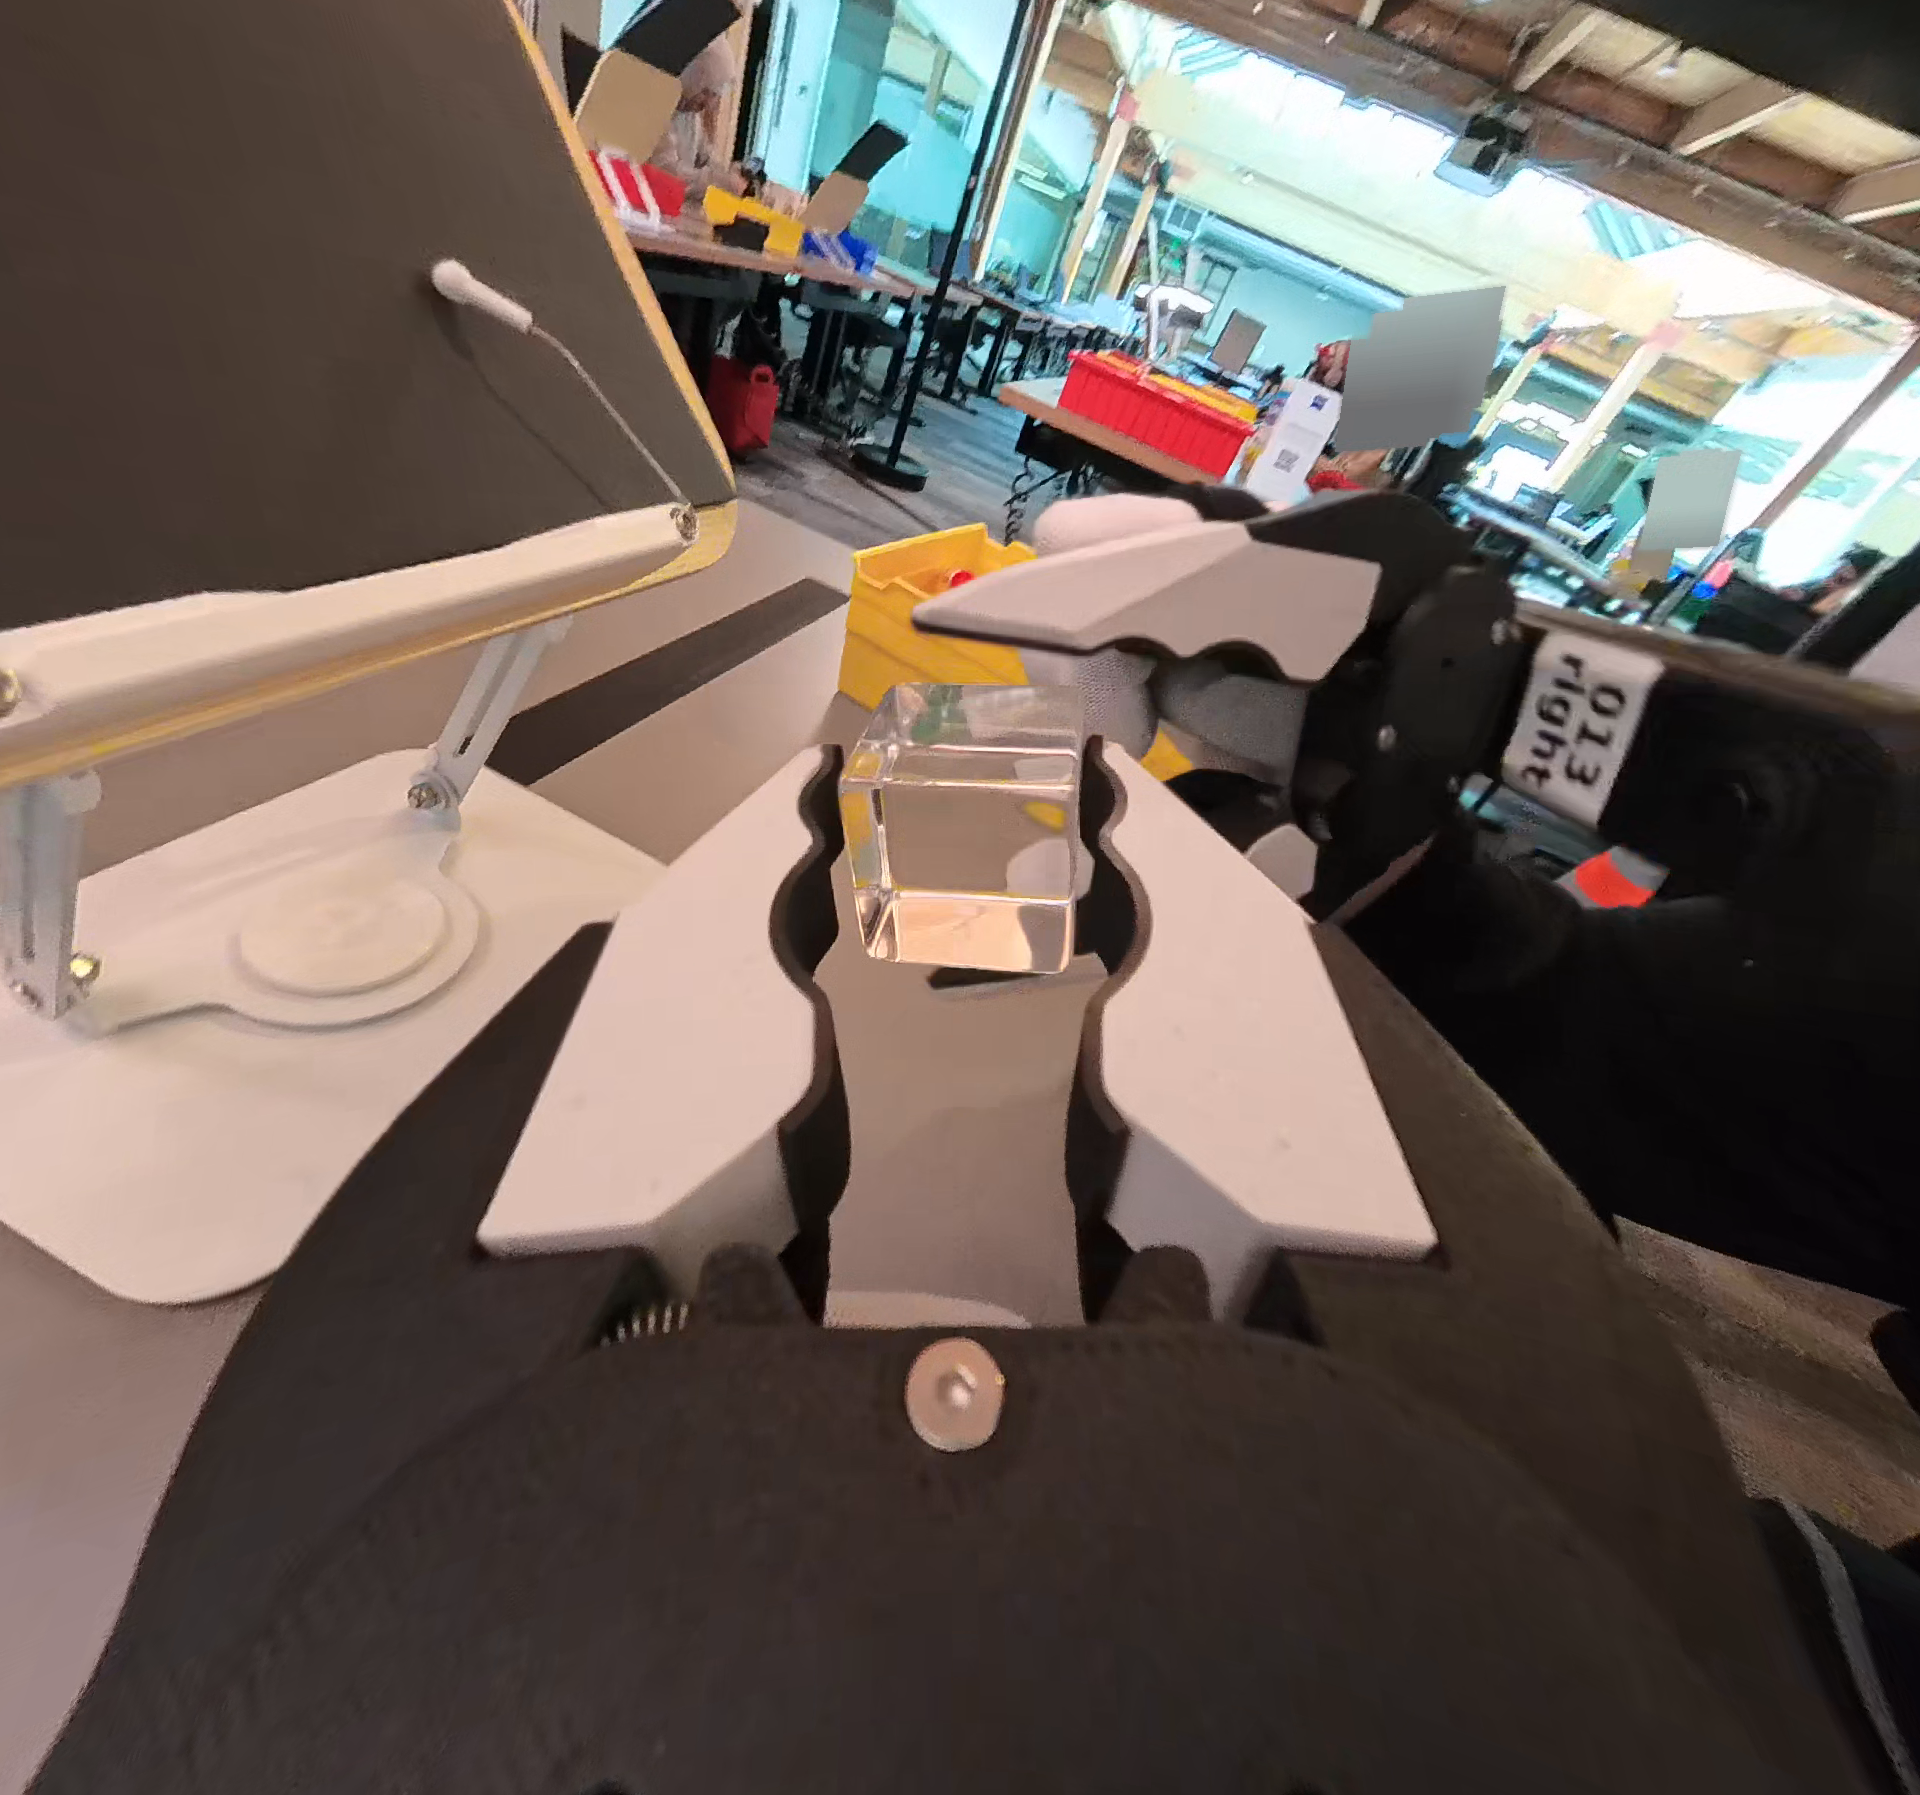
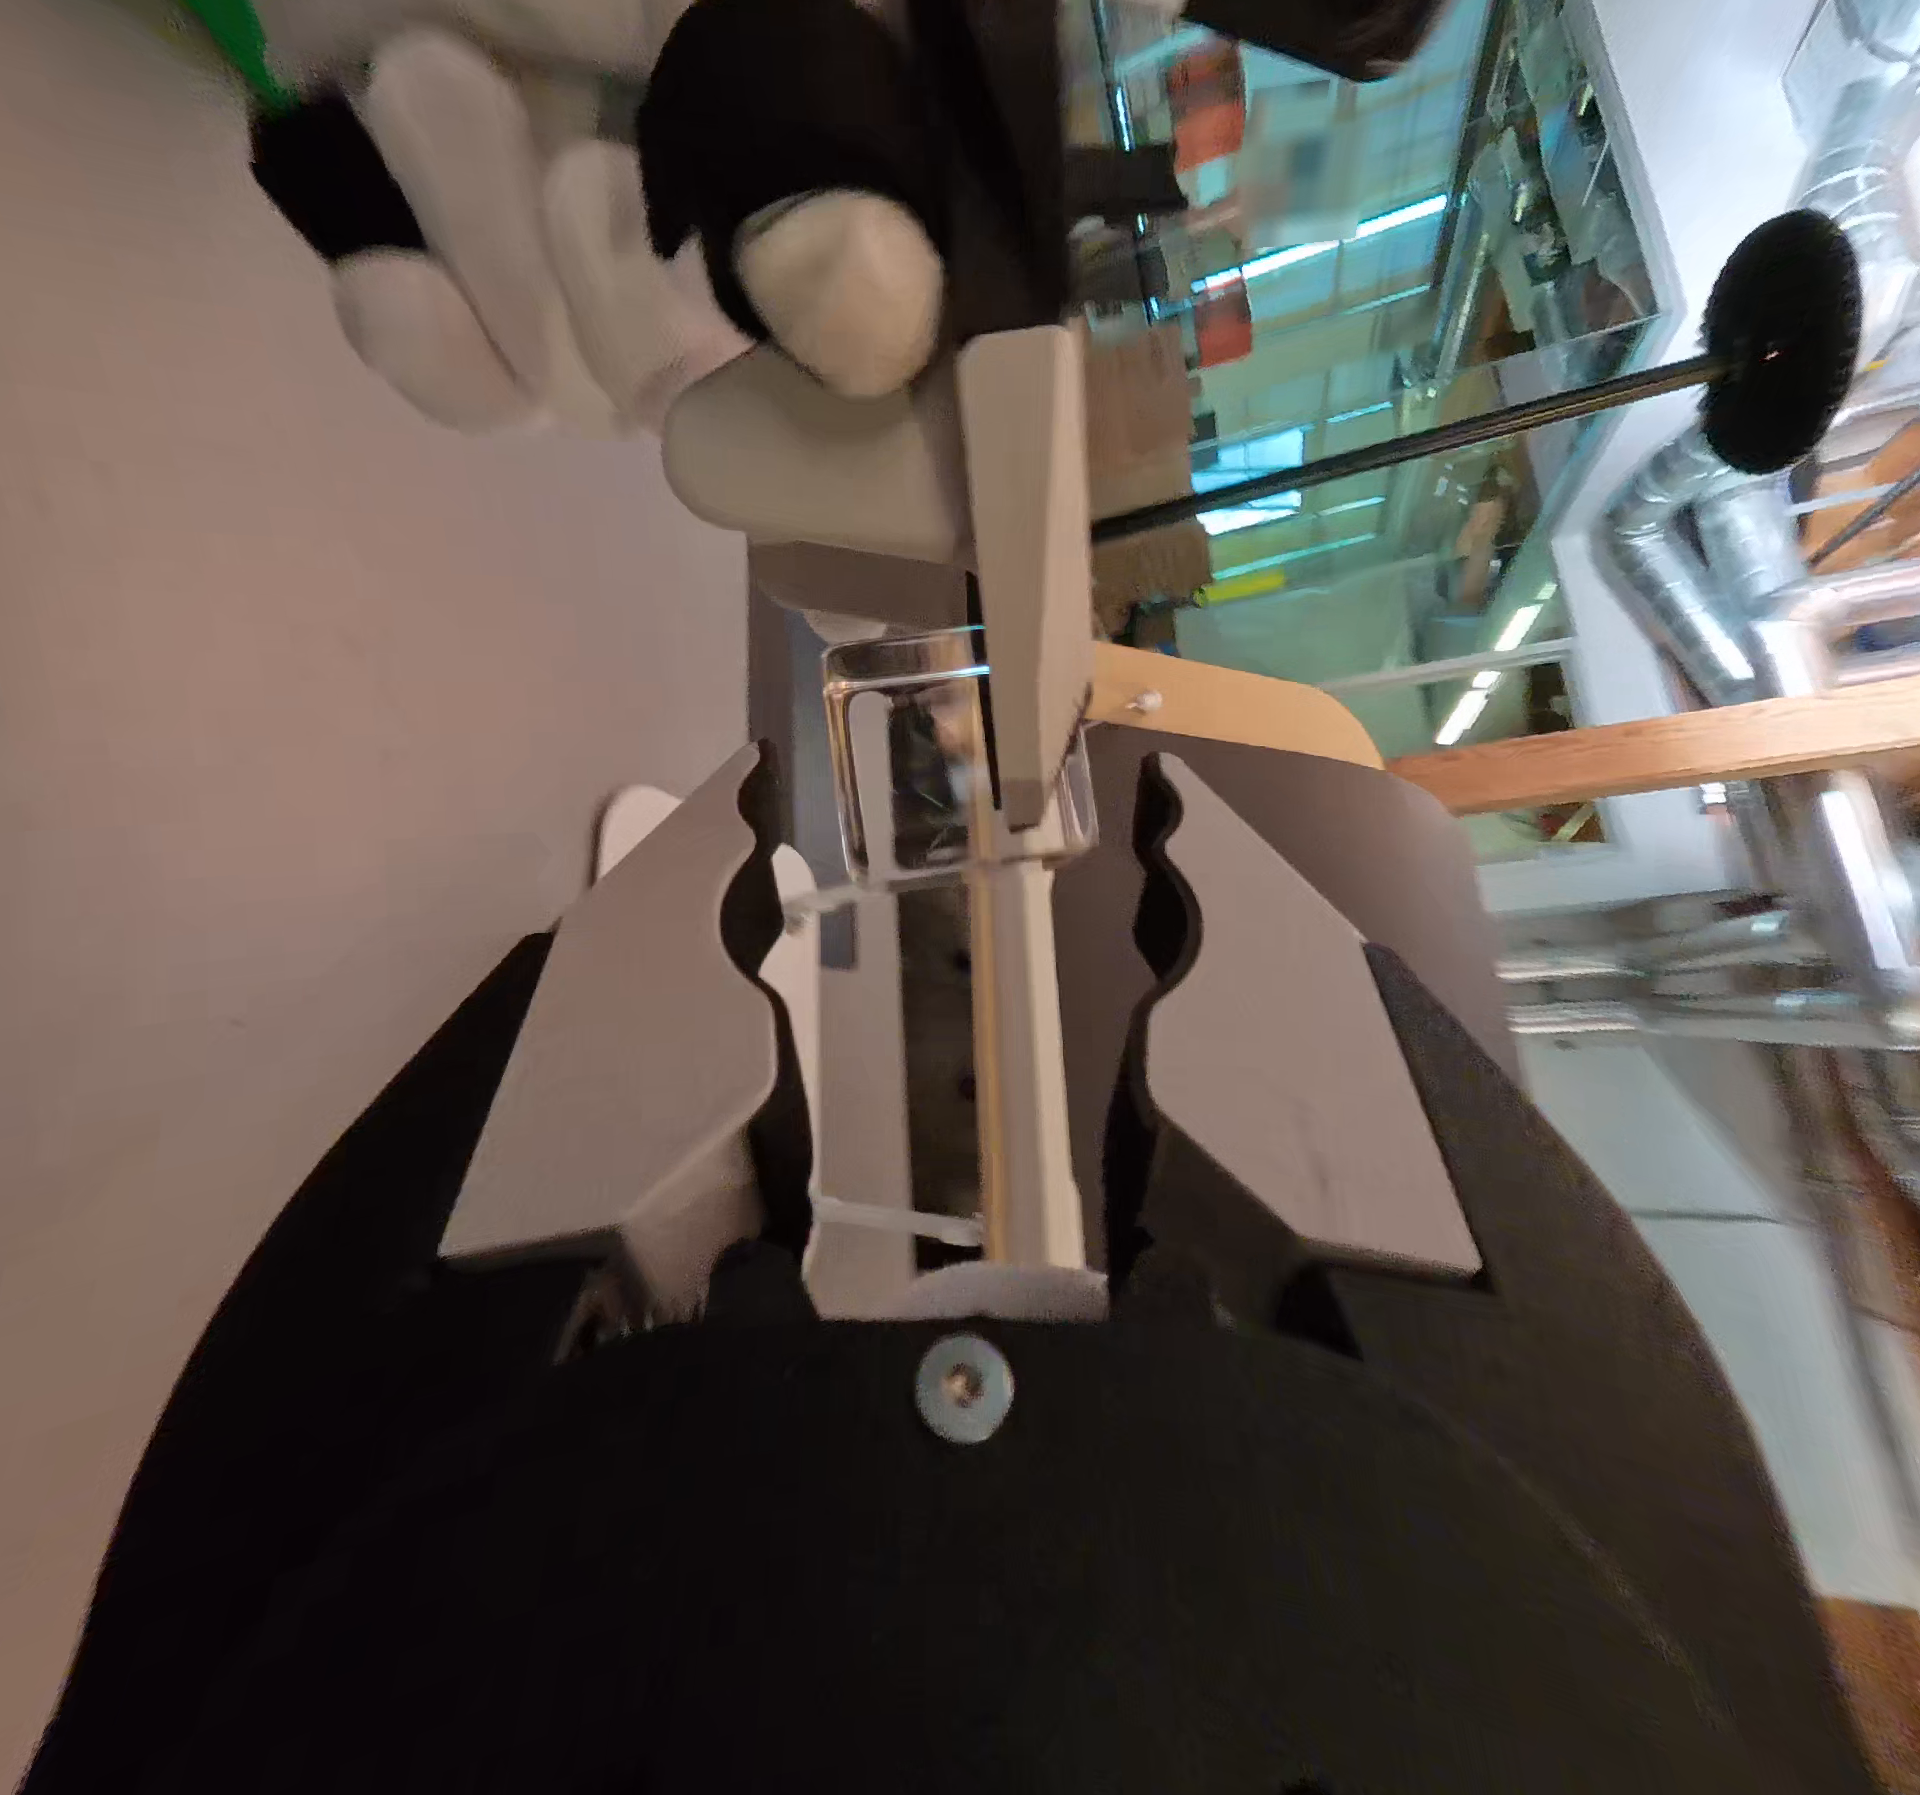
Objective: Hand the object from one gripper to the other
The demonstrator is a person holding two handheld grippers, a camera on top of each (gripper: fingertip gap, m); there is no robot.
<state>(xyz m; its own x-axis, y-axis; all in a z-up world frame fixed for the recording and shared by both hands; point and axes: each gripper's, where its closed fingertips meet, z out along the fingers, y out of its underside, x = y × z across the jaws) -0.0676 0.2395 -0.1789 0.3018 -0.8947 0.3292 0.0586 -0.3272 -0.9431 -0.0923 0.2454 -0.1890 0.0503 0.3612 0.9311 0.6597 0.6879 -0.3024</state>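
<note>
Your left gripper (image 1: 961, 789) fingers clamp the clear cube (image 1: 961, 826) at the tips, above the counter (image 1: 665, 779); your right gripper (image 2: 961, 810) stands wide open around it. Likely hard, slick, weighty: take the free flat faces squarely.

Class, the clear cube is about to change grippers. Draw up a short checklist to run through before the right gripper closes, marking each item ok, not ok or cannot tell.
1. Clear acrylic cube clamped in left gripper: ok.
2. Right gripper jaws spread wider than the cube: ok.
3. Cube between the right jaws' tips: not ok, it sits just beyond them.
4. Grippers crossed, so free faces are offered: ok.
5. Yellow plastic bin clear of the approach: cannot tell.
</note>
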